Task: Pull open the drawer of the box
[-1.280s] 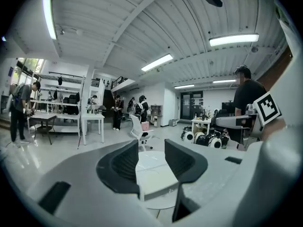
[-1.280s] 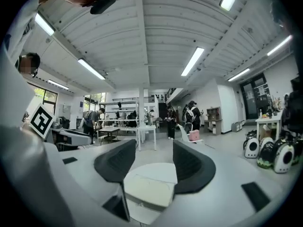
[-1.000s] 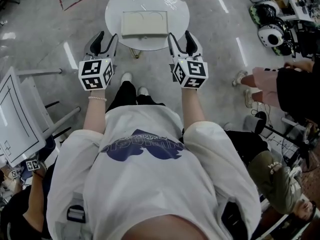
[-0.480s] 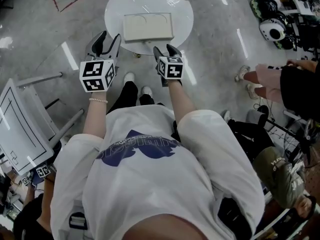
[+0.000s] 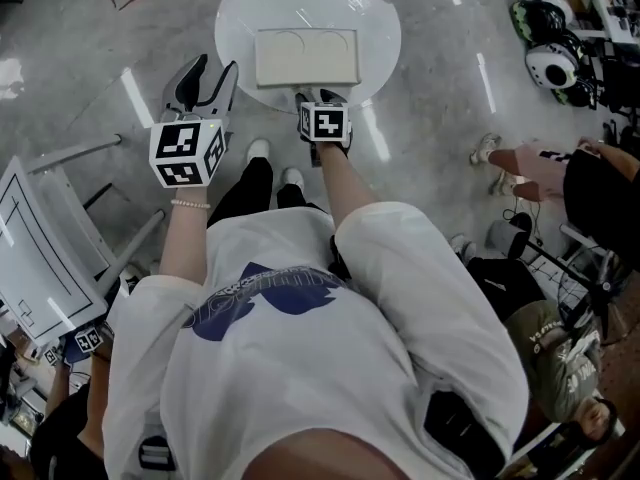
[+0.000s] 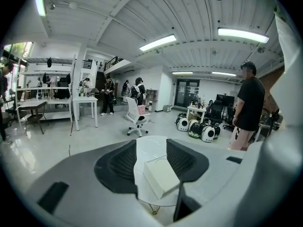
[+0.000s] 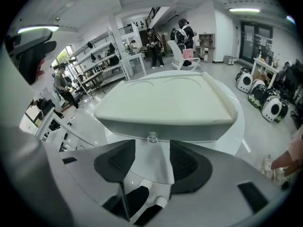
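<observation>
A cream box (image 5: 306, 58) lies on a round white table (image 5: 375, 28). In the right gripper view the box (image 7: 165, 103) fills the middle, its drawer front (image 7: 189, 132) closed flush, with a small clear knob (image 7: 152, 137) at its centre. My right gripper (image 7: 152, 149) is open, and the knob sits just ahead of the gap between its jaws, untouched. Seen from the head, my right gripper (image 5: 320, 96) is at the box's near side. My left gripper (image 5: 212, 72) hangs open left of the table; its own view looks at the box (image 6: 161, 176) from the side.
A white frame chair (image 5: 45, 238) stands at the left. My shoes (image 5: 268, 158) are under the table's near edge. Another person (image 5: 560, 168) stands at the right, with round white carriers (image 5: 545, 68) on the floor beyond.
My right gripper has swung left and forward from the box's right side to the centre of its near face. The left gripper has barely moved.
</observation>
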`<action>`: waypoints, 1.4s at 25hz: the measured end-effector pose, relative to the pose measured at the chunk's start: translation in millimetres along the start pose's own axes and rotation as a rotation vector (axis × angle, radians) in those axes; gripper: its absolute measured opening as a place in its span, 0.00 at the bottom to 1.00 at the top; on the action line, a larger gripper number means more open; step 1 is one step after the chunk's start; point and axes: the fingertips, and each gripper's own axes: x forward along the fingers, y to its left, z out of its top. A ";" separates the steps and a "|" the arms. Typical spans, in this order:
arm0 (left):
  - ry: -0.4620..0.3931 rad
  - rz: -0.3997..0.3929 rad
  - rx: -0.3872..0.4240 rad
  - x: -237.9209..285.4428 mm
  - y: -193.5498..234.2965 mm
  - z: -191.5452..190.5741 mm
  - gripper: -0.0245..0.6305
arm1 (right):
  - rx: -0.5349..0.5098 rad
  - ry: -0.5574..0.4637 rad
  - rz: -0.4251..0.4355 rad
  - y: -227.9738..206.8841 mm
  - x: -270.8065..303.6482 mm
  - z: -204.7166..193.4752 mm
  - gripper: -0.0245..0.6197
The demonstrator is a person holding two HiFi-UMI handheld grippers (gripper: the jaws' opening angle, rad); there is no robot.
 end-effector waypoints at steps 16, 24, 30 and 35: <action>0.006 -0.021 -0.001 45.7 19.0 14.3 0.31 | 0.076 0.096 -0.040 -9.9 25.9 1.3 0.26; 0.010 -0.003 -0.005 49.9 21.9 14.9 0.31 | 0.064 0.104 -0.034 -6.7 24.6 0.6 0.20; 0.014 0.020 -0.008 47.9 23.1 13.5 0.31 | 0.043 0.101 -0.021 -4.4 25.2 2.5 0.16; 0.011 0.037 -0.005 41.8 20.5 13.1 0.31 | 0.025 0.102 -0.012 -4.7 24.5 1.3 0.15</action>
